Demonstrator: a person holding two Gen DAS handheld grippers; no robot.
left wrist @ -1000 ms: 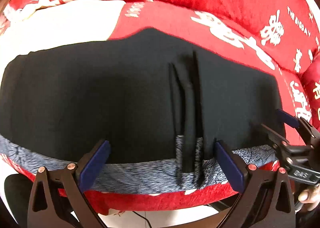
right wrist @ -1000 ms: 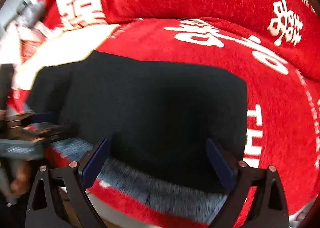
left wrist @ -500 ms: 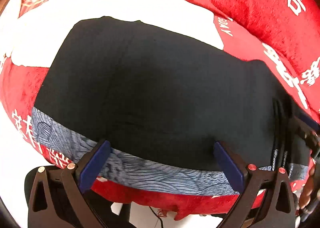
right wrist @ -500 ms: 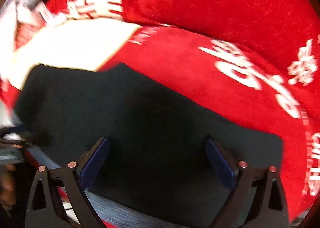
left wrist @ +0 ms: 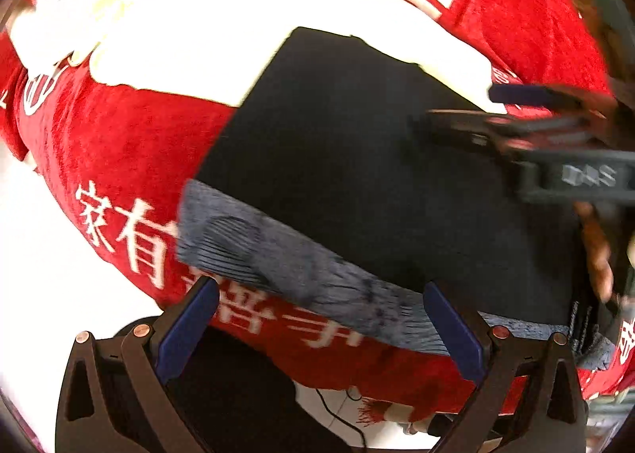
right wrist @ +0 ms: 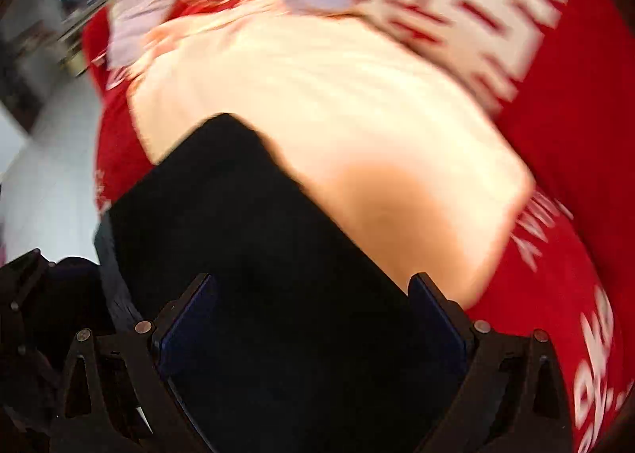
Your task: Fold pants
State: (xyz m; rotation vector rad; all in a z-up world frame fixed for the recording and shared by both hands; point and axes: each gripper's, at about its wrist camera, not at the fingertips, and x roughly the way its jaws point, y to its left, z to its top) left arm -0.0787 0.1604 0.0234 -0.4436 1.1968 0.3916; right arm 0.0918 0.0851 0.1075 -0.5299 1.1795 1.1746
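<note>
Black pants [left wrist: 377, 175] lie flat on a red sofa cover, their grey patterned waistband [left wrist: 285, 266] along the near edge. My left gripper [left wrist: 317, 302] is open, low at the sofa's front edge just below the waistband's left end, holding nothing. My right gripper [left wrist: 516, 115] hovers over the right part of the pants in a person's hand [left wrist: 595, 246]. In the blurred right wrist view the pants [right wrist: 258, 254] fill the space between the open right gripper [right wrist: 313, 294] fingers. A drawstring [left wrist: 579, 326] hangs at the waistband's right end.
The red plush cover [left wrist: 119, 143] bears white characters. A cream cloth patch [left wrist: 198, 36] lies behind the pants, cream patch [right wrist: 337, 115] ahead of the right gripper. White floor [left wrist: 31, 254] and a thin cable [left wrist: 337, 413] show below the sofa edge.
Both cameras have swung left along the pants. The left gripper now sits at the waistband's left end. The right gripper has moved over the pants toward the cream patch. Both remain open.
</note>
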